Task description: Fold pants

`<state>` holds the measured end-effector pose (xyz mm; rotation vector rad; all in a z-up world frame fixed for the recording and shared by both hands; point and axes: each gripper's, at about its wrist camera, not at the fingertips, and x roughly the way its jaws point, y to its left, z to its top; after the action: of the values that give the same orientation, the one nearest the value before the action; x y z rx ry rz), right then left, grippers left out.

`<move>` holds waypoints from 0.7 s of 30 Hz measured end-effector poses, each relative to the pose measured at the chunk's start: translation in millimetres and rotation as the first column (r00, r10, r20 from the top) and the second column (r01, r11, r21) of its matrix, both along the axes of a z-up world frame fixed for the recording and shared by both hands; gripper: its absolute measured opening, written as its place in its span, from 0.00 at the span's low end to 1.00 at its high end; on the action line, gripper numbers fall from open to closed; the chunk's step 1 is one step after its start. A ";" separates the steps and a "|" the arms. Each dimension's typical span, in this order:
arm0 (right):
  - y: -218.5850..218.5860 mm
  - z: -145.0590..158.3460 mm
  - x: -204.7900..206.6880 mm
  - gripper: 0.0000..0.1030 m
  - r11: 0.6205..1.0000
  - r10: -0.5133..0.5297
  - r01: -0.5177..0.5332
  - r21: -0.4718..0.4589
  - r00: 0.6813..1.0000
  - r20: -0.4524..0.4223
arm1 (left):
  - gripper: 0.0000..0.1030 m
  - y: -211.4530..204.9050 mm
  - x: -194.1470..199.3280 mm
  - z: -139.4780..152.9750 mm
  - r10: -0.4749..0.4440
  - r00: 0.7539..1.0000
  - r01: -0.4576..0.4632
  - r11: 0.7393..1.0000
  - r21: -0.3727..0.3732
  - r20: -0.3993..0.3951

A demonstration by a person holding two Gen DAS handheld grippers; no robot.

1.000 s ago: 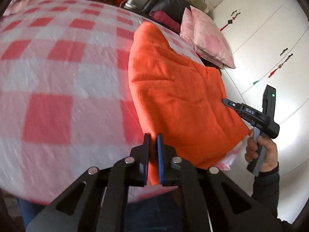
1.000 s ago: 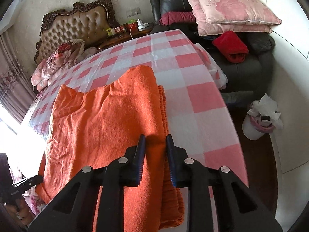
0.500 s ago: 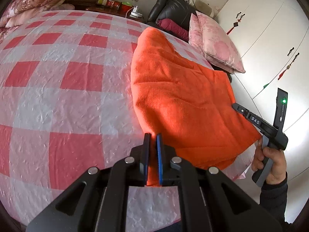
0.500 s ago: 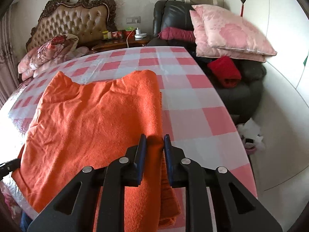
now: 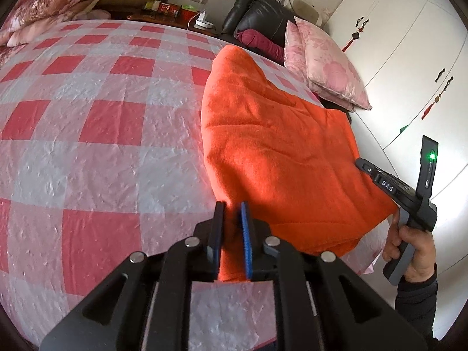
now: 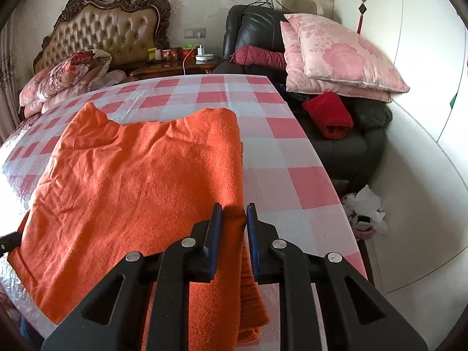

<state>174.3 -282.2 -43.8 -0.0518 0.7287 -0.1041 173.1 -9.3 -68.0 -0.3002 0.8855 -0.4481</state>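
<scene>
Orange fleece pants (image 5: pixel 278 152) lie folded lengthwise on the red-and-white checked cover (image 5: pixel 102 146), near its front right corner. My left gripper (image 5: pixel 232 207) has the near left corner of the cloth between its blue pads. Its jaws are opening, with the fabric still filling the gap. In the right wrist view the pants (image 6: pixel 131 181) spread to the left. My right gripper (image 6: pixel 234 209) is shut on their near right edge. A hand (image 5: pixel 415 251) holds that right gripper at the cloth's far corner in the left wrist view.
The checked cover (image 6: pixel 278 158) is under clear plastic and drops off at the right edge. Beyond it stand a black armchair (image 6: pixel 351 140) with pink pillows (image 6: pixel 336 55) and a red cloth (image 6: pixel 327 114), a bin (image 6: pixel 365 210), and white wardrobe doors (image 5: pixel 409 58). A padded headboard (image 6: pixel 111 32) is at the back.
The gap between the left jaws has widened a little around the cloth corner. The right jaws narrowed onto the cloth's edge while that gripper swung and levelled. The pants kept their place.
</scene>
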 end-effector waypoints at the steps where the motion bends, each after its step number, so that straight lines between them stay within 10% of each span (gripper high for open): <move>1: 1.5 0.0 -0.8 0.16 1.000 -0.002 0.002 -0.013 1.000 0.004 | 0.16 0.7 -0.4 0.5 0.004 1.000 -0.004 1.000 0.001 0.001; 12: 20.6 30.4 -33.8 0.49 0.995 -0.068 0.078 -0.070 0.989 0.134 | 0.51 -25.4 -31.0 35.7 0.028 0.959 -0.081 0.981 0.177 0.282; 21: 40.1 24.9 -50.7 0.56 0.994 -0.081 0.088 -0.063 0.991 0.107 | 0.64 -57.5 -33.9 27.2 -0.068 0.943 -0.027 0.959 0.281 0.325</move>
<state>123.6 -242.1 -18.9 -0.0798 0.6224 -0.2116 139.2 -66.8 -40.9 0.0487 0.6106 -0.3716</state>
